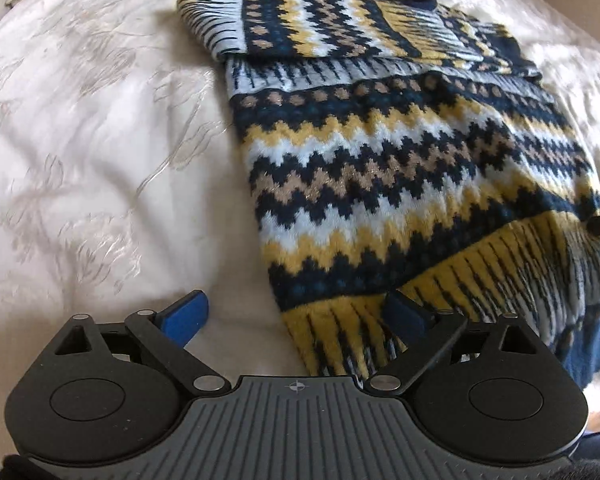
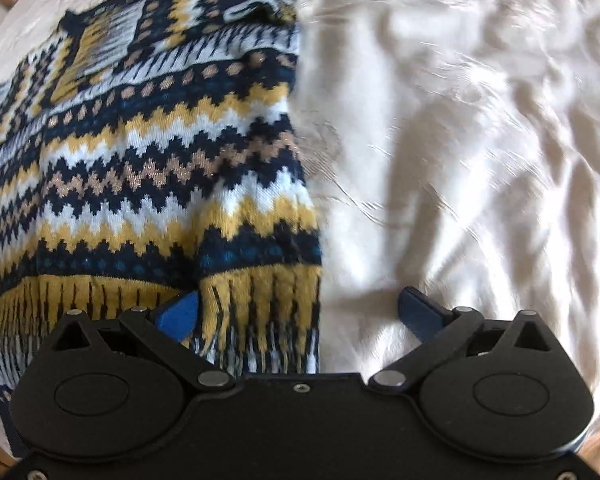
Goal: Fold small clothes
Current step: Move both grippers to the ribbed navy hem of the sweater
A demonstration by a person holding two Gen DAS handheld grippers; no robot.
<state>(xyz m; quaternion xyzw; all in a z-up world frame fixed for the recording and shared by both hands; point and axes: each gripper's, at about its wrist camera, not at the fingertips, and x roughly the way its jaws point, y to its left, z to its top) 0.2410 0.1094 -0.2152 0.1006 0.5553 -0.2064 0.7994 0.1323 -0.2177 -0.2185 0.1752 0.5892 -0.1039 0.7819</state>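
The patterned sweater (image 1: 400, 168) was taken as the landmark: it was laid flat on the white bedspread (image 1: 79, 152), with both sleeves folded in across the chest at its far end and the yellow ribbed hem (image 1: 440, 300) nearest the cameras. To the left of the sweater only bare bedspread was seen. At the hem's left corner the left gripper (image 1: 295, 316) was held with its jaws spread wide, one blue pad on the cloth-free bedspread and the other over the rib, nothing being pinched. At the hem's right corner the right gripper (image 2: 300, 312) was likewise spread, straddling the sweater's right edge, with nothing gripped. To the right of the sweater, rumpled bedspread was shown. The hem was judged about to be seized for folding upward. Bedspread fabric could be caught together with the knit if the jaws were closed too low; a skewed fold could result from uneven corner grips, and the tucked sleeves could be pulled loose by a hurried lift.
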